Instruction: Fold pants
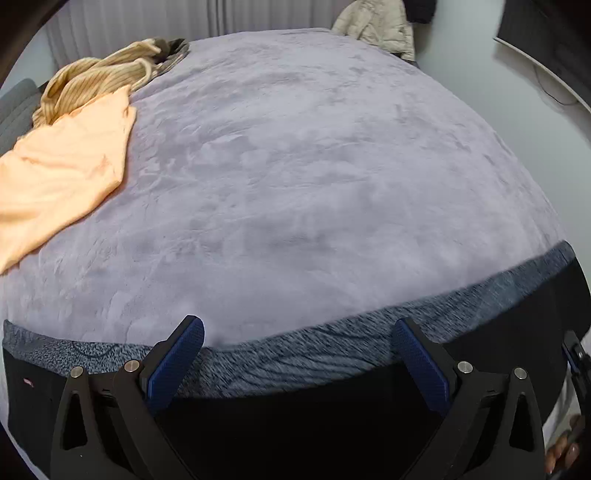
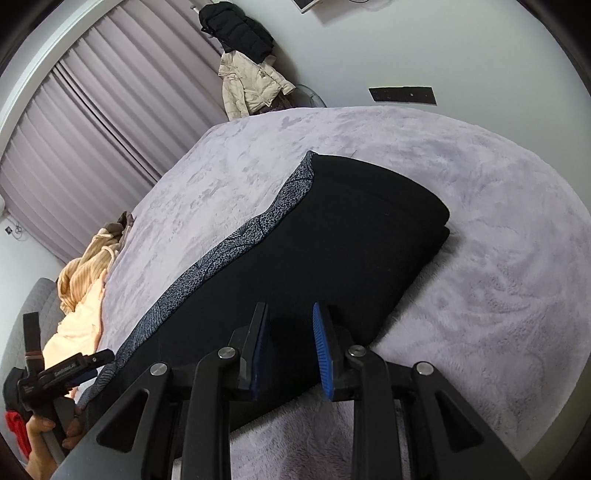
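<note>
Black pants (image 2: 351,240) lie folded on the lilac plush bed cover (image 2: 480,221), with a speckled grey-blue band (image 2: 236,240) along their left edge. My right gripper (image 2: 290,325) hovers over the near end of the pants, its blue pads a little apart and not pressing on the fabric. In the left wrist view the pants (image 1: 295,424) fill the bottom, the band (image 1: 332,350) running across. My left gripper (image 1: 299,336) stands wide open above that band, nothing between its fingers. A hand holds this left gripper (image 2: 92,363) at the right wrist view's lower left.
A peach garment (image 1: 62,173) and a tan striped garment (image 1: 99,77) lie heaped at the bed's far left. A beige jacket (image 2: 251,85) and a black jacket (image 2: 236,29) hang by the curtains (image 2: 92,122). A grey couch (image 2: 40,306) stands beside the bed.
</note>
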The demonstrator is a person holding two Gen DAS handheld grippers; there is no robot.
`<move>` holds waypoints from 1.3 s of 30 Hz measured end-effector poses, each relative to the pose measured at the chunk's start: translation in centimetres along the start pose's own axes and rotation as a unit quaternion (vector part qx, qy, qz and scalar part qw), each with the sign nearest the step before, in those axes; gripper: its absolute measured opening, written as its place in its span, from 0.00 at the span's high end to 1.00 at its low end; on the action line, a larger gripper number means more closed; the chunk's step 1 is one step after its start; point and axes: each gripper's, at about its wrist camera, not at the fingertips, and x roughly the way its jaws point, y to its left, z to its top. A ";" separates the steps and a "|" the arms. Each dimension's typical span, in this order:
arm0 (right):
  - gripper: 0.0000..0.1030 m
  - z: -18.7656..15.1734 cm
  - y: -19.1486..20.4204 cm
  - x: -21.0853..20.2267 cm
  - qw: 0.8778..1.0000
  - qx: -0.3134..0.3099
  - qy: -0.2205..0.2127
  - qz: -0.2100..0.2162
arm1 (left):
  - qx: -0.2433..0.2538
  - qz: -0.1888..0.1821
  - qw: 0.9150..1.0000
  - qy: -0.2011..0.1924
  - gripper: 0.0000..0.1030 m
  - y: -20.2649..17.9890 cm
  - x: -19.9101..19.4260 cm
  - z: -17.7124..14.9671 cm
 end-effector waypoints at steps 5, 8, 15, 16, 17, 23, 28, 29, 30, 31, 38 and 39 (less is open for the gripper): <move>0.74 -0.1 0.5 0.1 1.000 -0.008 -0.002 -0.014 | 0.051 -0.032 0.998 -0.016 0.00 -4.5 -2.2 -1.7; 0.74 -0.2 0.6 -0.1 1.000 -0.009 -0.001 -0.017 | 0.069 -0.041 0.997 0.009 0.00 -6.5 -1.0 -3.3; 0.49 -0.6 0.2 -2.4 1.000 -0.002 0.009 -0.001 | 0.111 0.002 0.994 -0.025 0.00 -7.9 -0.7 -6.2; 0.48 -0.6 0.0 -2.7 1.000 -0.002 0.010 -0.002 | 0.107 -0.001 0.994 -0.019 0.00 -7.7 -0.7 -6.0; 0.46 -0.7 -0.1 -2.9 1.000 -0.002 0.012 -0.010 | 0.101 -0.004 0.995 -0.015 0.00 -7.5 -0.6 -5.9; 0.46 -1.2 -2.4 -3.3 0.999 0.030 0.023 0.004 | 0.100 0.002 0.995 -0.020 0.00 -7.6 -0.7 -6.2; 0.45 -1.2 -3.2 -3.0 0.998 0.039 0.027 0.028 | 0.101 0.004 0.995 -0.018 0.00 -7.6 -0.6 -6.2; 0.44 -1.2 -3.2 -3.0 0.998 0.039 0.027 0.031 | 0.101 0.005 0.995 -0.019 0.00 -7.7 -0.6 -6.2; 0.43 -1.2 -3.3 -2.9 0.998 0.040 0.026 0.033 | 0.101 0.006 0.995 -0.019 0.00 -7.7 -0.6 -6.2; 0.43 -1.2 -3.4 -2.8 0.998 0.041 0.026 0.034 | 0.101 0.007 0.995 -0.020 0.00 -7.7 -0.6 -6.2; 0.43 -0.5 -3.5 -2.2 0.998 0.048 0.024 0.037 | 0.102 0.008 0.994 -0.025 0.00 -7.7 -0.5 -6.4; 0.43 -0.4 -3.4 -2.1 0.998 0.046 0.024 0.035 | 0.102 0.008 0.994 -0.026 0.00 -7.7 -0.5 -6.4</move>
